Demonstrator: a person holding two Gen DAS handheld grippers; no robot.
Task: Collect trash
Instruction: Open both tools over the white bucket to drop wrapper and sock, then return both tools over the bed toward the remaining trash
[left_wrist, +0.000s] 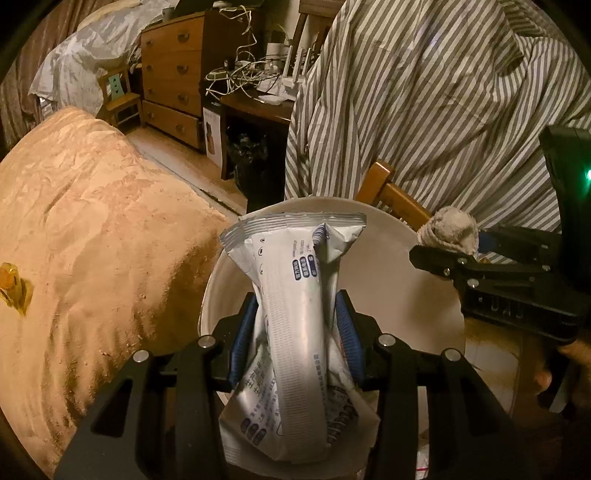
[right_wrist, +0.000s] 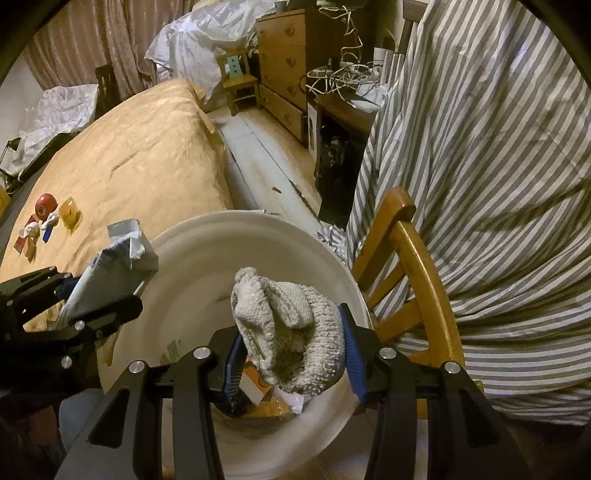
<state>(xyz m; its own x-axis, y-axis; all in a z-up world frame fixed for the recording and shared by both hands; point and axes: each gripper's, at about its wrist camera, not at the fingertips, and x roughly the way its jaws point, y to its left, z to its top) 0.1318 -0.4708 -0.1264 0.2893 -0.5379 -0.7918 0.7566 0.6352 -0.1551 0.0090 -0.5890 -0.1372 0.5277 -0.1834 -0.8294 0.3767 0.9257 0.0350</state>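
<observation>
My left gripper (left_wrist: 295, 332) is shut on a crumpled white snack wrapper (left_wrist: 295, 295) with blue print and holds it over the white bin (left_wrist: 406, 295). It also shows in the right wrist view (right_wrist: 99, 295) at the left, with the wrapper (right_wrist: 110, 273) over the bin's rim. My right gripper (right_wrist: 291, 354) is shut on a wadded grey-white cloth (right_wrist: 291, 325) above the open bin (right_wrist: 207, 266). In the left wrist view the right gripper (left_wrist: 454, 254) comes in from the right with the cloth (left_wrist: 452, 230). Some scraps (right_wrist: 258, 398) lie in the bin's bottom.
An orange bedspread (right_wrist: 140, 155) lies to the left with a red ball (right_wrist: 46, 205), a yellow wrapper (right_wrist: 70, 214) and small scraps (right_wrist: 31, 236). A wooden chair (right_wrist: 410, 280) under striped fabric (right_wrist: 498, 166) stands right of the bin. A dresser (left_wrist: 173, 74) and cluttered desk (left_wrist: 255, 96) stand behind.
</observation>
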